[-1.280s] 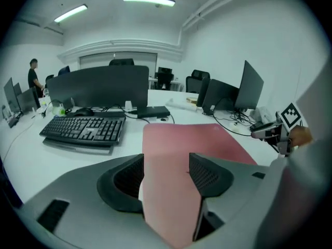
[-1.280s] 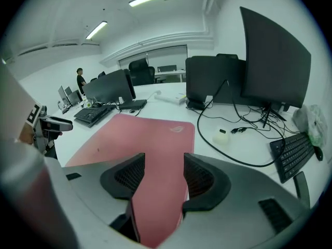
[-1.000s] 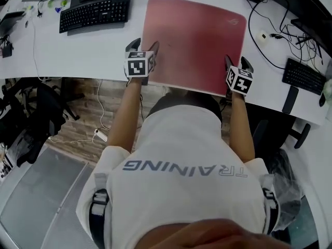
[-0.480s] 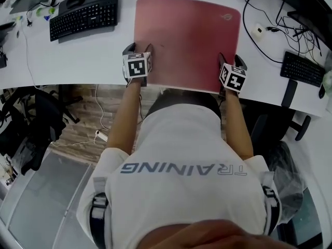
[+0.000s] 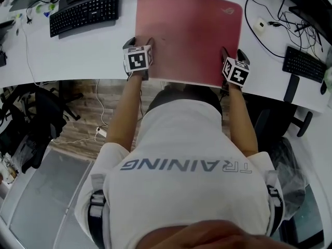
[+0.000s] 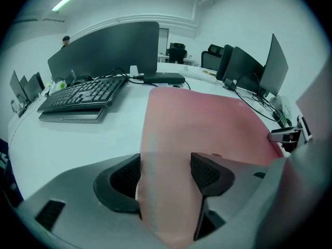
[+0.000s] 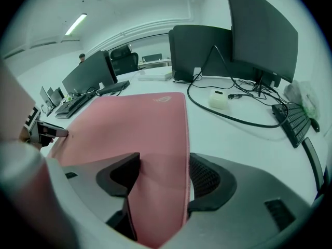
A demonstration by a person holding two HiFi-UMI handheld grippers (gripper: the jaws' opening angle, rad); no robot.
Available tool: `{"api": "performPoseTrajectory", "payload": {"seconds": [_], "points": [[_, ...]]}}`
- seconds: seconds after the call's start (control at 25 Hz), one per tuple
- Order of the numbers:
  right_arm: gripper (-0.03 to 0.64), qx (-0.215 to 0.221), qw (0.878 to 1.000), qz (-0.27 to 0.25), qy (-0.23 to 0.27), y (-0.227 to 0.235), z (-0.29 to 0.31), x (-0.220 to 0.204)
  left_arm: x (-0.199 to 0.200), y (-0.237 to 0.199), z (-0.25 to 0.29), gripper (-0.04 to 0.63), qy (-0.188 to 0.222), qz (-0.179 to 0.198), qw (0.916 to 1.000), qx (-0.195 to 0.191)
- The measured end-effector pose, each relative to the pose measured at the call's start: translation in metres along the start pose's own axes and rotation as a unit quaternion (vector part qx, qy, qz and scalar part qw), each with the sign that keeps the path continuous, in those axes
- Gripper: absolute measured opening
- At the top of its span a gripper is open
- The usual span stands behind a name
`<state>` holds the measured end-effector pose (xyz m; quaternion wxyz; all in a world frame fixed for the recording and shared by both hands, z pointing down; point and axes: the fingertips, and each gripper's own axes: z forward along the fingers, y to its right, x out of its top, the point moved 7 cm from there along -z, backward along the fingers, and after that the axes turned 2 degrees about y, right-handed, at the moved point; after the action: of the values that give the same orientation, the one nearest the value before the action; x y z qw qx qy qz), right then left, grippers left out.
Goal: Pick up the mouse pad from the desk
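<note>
The pink mouse pad (image 5: 189,35) lies flat on the white desk (image 5: 78,51), its near edge reaching past the desk's front edge. My left gripper (image 5: 140,40) points steeply down over the pad's left edge near the front corner. In the left gripper view the pad (image 6: 207,118) runs between the wide jaws of the left gripper (image 6: 166,173), which are opening and not pressing on it. My right gripper (image 5: 233,53) straddles the pad's right edge the same way. The right gripper view has the pad (image 7: 135,123) between that gripper's (image 7: 163,175) spread jaws.
A black keyboard (image 5: 83,12) lies left of the pad, another keyboard (image 5: 303,61) at the far right. Black cables (image 5: 264,14) and a small white box (image 5: 259,25) sit right of the pad. Monitors (image 7: 259,30) stand at the back. A chair (image 5: 36,113) stands below the desk's left part.
Both grippers have settled lower and closer onto the pad's side edges near its front corners. The pad itself lies as before.
</note>
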<state>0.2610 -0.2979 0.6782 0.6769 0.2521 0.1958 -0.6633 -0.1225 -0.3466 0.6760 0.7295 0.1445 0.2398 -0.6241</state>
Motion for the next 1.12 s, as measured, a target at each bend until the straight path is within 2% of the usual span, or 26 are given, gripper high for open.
{"api": "performPoseTrajectory", "payload": {"seconds": [0.12, 0.32, 0.36, 0.48, 0.72, 0.92, 1.04, 1.12], "points": [[0.287, 0.001, 1.0, -0.004, 0.005, -0.007, 0.0, 0.0, -0.001, -0.002, -0.002, 0.304, 0.006, -0.005, 1.0, 0.003], [0.168, 0.022, 0.999, -0.031, 0.003, -0.017, 0.0, 0.0, -0.006, 0.003, -0.002, 0.282, 0.019, -0.005, 0.9997, 0.014], [0.166, 0.021, 0.999, -0.031, 0.003, -0.017, 0.001, 0.0, -0.006, 0.003, -0.001, 0.289, 0.018, -0.002, 0.9997, 0.015], [0.225, 0.019, 1.0, -0.015, 0.006, -0.012, 0.0, -0.001, -0.004, 0.001, -0.002, 0.312, 0.011, -0.003, 0.9996, 0.027], [0.197, 0.031, 0.999, -0.024, 0.001, -0.015, 0.001, 0.001, -0.005, -0.005, -0.003, 0.327, 0.015, -0.044, 0.9989, 0.012], [0.113, 0.042, 0.998, -0.047, 0.0, -0.024, -0.003, 0.001, -0.003, 0.002, -0.007, 0.248, -0.004, -0.043, 0.9991, 0.003], [0.072, 0.056, 0.997, -0.049, 0.011, -0.03, -0.011, 0.006, 0.0, 0.01, -0.012, 0.13, -0.004, -0.046, 0.9985, -0.03], [0.067, 0.064, 0.997, -0.041, 0.026, -0.032, -0.017, 0.011, 0.006, 0.015, -0.018, 0.096, 0.01, -0.036, 0.9984, -0.043]]}}
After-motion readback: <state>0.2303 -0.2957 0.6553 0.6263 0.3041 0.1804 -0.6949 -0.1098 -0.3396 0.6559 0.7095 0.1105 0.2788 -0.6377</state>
